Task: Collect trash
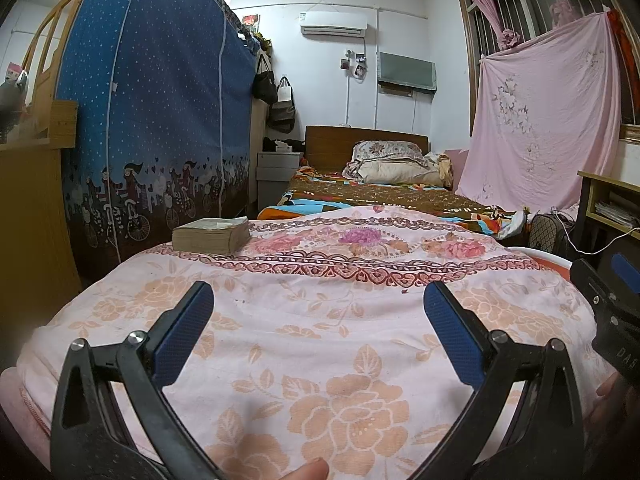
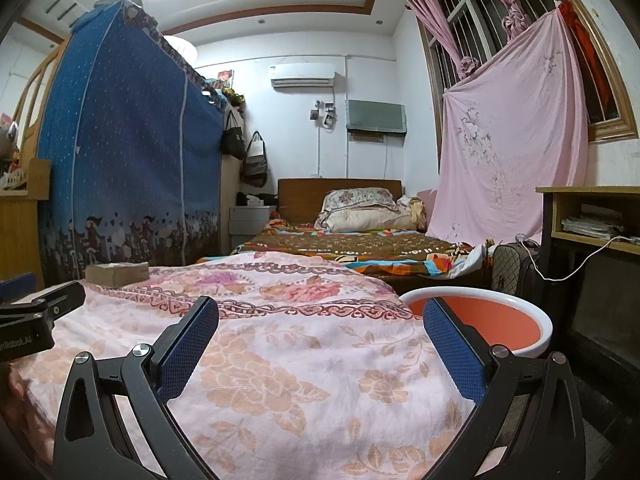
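Observation:
My left gripper [image 1: 319, 292] hovers open over a surface draped in pink floral cloth [image 1: 340, 340], with nothing between its blue pads. My right gripper [image 2: 321, 304] is open too, low above the same cloth [image 2: 300, 360] near its right edge, and it shows at the right edge of the left wrist view. A tiny dark red scrap [image 1: 405, 291] lies on the cloth just inside the left gripper's right fingertip. No other loose trash is clearly visible. A round basin [image 2: 500, 320], orange inside with a white rim, stands beside the cloth on the right, behind my right gripper's right finger.
A thick old book [image 1: 212, 234] rests on the cloth's far left corner. Beyond are a bed [image 1: 380, 196] with pillows, a blue fabric wardrobe [image 1: 160, 120] on the left, and a desk [image 2: 592, 216] with a patterned bag [image 2: 512, 268] on the right.

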